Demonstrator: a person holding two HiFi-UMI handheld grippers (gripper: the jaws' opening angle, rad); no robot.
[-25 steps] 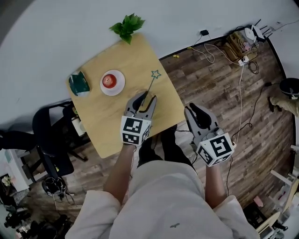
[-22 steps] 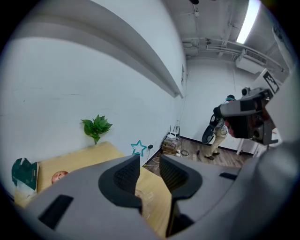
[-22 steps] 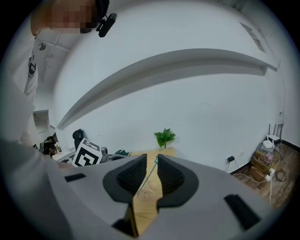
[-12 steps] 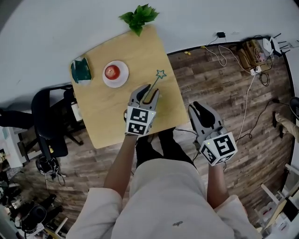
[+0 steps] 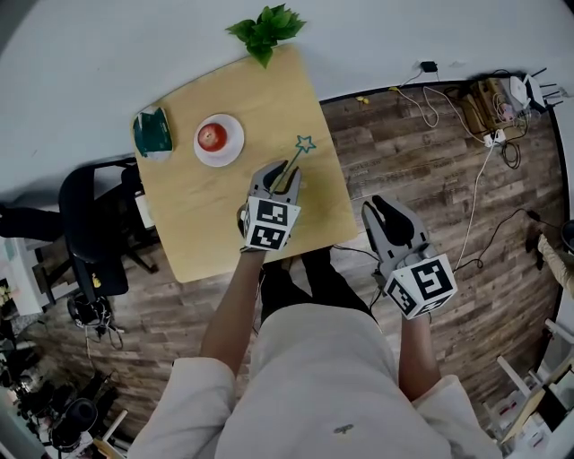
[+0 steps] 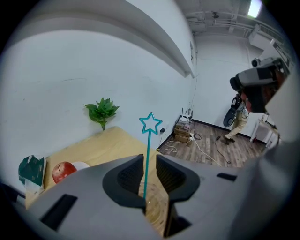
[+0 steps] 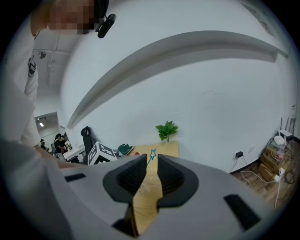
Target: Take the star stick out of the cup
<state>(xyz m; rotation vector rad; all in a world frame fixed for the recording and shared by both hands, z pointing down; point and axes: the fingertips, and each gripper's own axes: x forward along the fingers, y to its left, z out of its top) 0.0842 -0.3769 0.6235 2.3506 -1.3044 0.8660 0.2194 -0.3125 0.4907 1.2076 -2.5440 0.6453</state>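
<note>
**A:** Where is the teal star stick (image 5: 297, 156)?

**B:** It stands upright near the right edge of the light wooden surface (image 5: 202, 229), about halfway along that edge. Its lower end goes down into a clear cup (image 6: 153, 204). Only a bit of the cup's rim shows, and only in the left gripper view.

**A:** And the left tongs (image 5: 280, 176)?

**B:** They reach over the cup from the near side, with one jaw on either side of the stick's shaft, and the jaws are closing. A sliver of gap shows beside the shaft, so the pads aren't pressing on it. The star head pokes out above the jaw tips.

**A:** What about the right tongs (image 5: 384, 208)?

**B:** They're off the surface, past its near right corner, over the brown plank floor (image 5: 430, 161). The jaws are a little apart with nothing between them.

**A:** Anything else on the surface?

**B:** A red apple (image 5: 212, 136) sits on a small white plate (image 5: 230, 151) toward the left side. A dark green packet (image 5: 152, 134) lies at the left corner, near the plate. A leafy green plant (image 5: 266, 27) is at the far corner. All of these are well apart from the cup.
</note>
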